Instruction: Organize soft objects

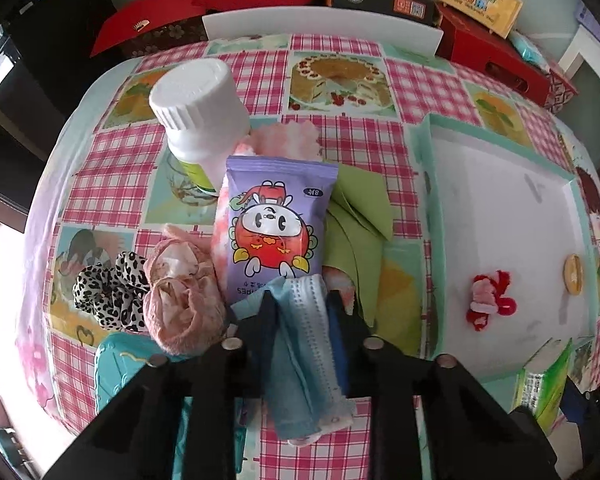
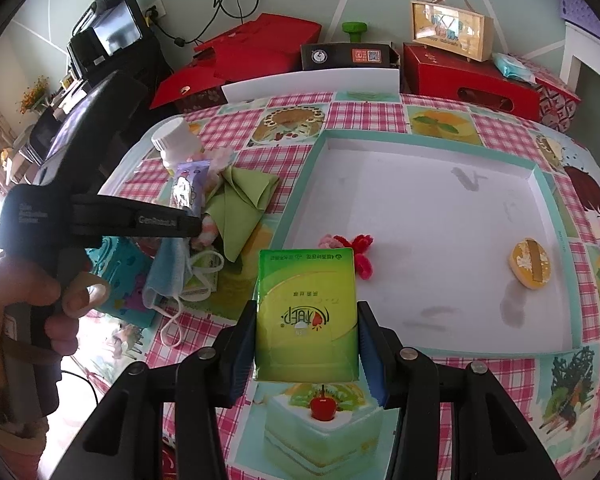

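Observation:
My left gripper (image 1: 300, 300) is shut on a blue face mask (image 1: 304, 364), held over the pile of soft things; it also shows in the right wrist view (image 2: 168, 268). My right gripper (image 2: 306, 320) is shut on a green tissue pack (image 2: 306, 316), held above the table just left of the white tray (image 2: 420, 208). The tray (image 1: 500, 240) holds a red-and-pink plush piece (image 1: 488, 300) and an orange slice-shaped item (image 1: 572, 274). The pile holds a purple wipes pack (image 1: 276, 232), a green cloth (image 1: 356, 232), a pink scrunchie (image 1: 180, 292) and a leopard scrunchie (image 1: 108, 292).
A white bottle (image 1: 200, 112) stands behind the pile. A teal case (image 1: 116, 368) lies at the near left. Red boxes (image 2: 468, 76) and a black box (image 2: 348, 56) line the table's far edge. A pink-white fluffy cloth (image 1: 288, 140) lies under the wipes pack.

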`<state>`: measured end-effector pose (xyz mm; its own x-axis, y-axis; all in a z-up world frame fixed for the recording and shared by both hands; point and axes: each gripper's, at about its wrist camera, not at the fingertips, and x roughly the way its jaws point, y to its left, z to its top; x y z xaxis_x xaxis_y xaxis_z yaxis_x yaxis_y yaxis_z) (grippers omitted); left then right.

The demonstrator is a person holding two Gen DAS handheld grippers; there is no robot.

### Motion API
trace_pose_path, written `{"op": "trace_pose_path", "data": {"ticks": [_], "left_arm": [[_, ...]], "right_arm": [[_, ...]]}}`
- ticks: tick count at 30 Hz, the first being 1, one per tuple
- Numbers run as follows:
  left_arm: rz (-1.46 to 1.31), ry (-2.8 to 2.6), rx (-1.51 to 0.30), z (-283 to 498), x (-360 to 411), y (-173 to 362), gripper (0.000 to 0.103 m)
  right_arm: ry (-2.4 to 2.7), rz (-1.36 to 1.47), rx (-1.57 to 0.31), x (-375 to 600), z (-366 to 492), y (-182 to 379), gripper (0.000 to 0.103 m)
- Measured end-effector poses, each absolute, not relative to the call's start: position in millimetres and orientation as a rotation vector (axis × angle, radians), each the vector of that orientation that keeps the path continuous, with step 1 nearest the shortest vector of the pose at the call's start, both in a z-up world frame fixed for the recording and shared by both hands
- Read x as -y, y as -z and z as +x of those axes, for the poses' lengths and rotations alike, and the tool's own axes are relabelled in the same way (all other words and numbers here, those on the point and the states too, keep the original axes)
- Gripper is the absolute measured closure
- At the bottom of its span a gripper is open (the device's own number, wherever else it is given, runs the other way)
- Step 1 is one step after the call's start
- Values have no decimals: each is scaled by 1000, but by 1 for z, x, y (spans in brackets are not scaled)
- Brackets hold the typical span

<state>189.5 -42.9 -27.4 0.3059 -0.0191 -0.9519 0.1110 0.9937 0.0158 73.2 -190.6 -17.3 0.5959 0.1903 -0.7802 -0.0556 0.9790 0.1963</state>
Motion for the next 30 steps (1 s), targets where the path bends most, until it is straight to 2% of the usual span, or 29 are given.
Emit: {"op": "trace_pose_path", "data": {"ticks": [8, 19, 30], "left_arm": [[52, 102, -1190, 173, 36, 12, 93], [-16, 162, -1049, 142, 22, -40, 94], [-49, 184, -926, 114, 26, -94, 94]], "right_arm": [[-126, 167, -908, 195, 64, 10, 53], [-92, 166, -872, 199, 45, -12, 53], [-61, 186, -760, 215, 31, -54, 53]]}}
